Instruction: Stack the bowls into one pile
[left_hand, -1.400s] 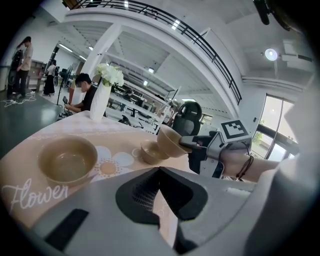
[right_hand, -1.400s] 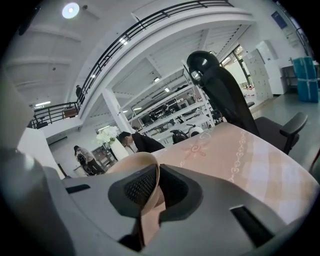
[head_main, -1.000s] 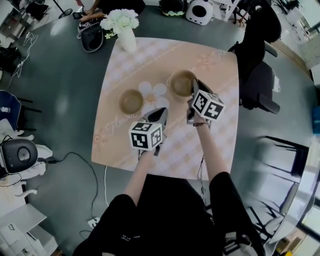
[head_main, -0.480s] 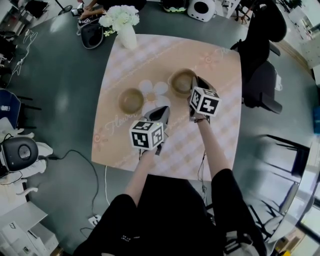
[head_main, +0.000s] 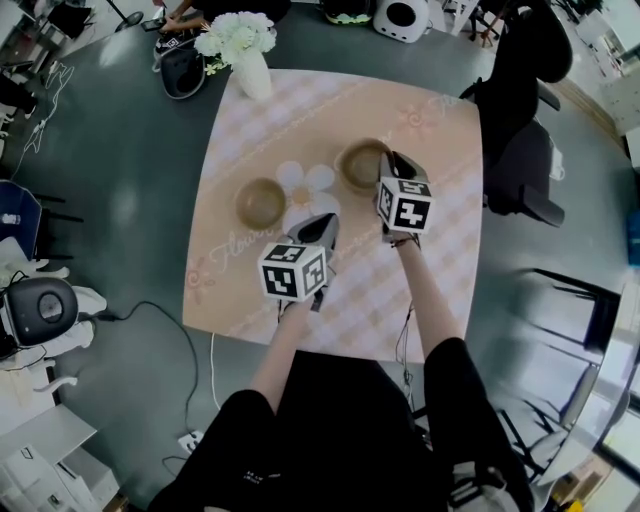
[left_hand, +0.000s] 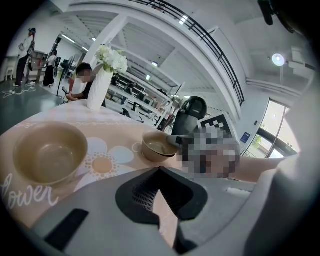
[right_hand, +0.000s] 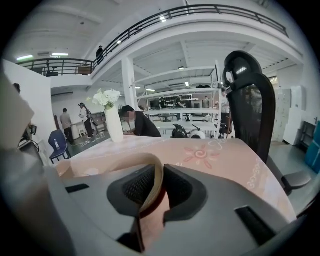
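While its near rim sits pinched between the jaws of the right gripper (head_main: 391, 166), the right bowl (head_main: 360, 165) is upright and appears to rest on the worktop (head_main: 430, 262), a little right of the middle. The right gripper view shows the tan wall of that bowl rising between the two dark pads, one pad inside the rim and one outside. The jaws have just been opening slightly, yet the rim is between them and the pads press on it. The bowl is empty, pale brown inside and out.

Well apart to its left stands the left bowl (head_main: 262, 203), the same colour and also empty, upright on the cloth. Between the two bowls a white flower print (head_main: 306, 184) shows on the pink checked cloth.

Nearer the person, the left gripper (head_main: 323, 226) hovers over the worktop between the bowls and touches neither. Its jaws are closed tip to tip with nothing in them, and only the cloth shows through the gap behind the tips.

At the far left corner of the worktop stands a white vase (head_main: 254, 78) of white flowers. A black office chair (head_main: 522, 130) stands on the grey floor beside the right edge. Beyond the vase a seated person (left_hand: 83, 83) in dark clothes shows in both gripper views.
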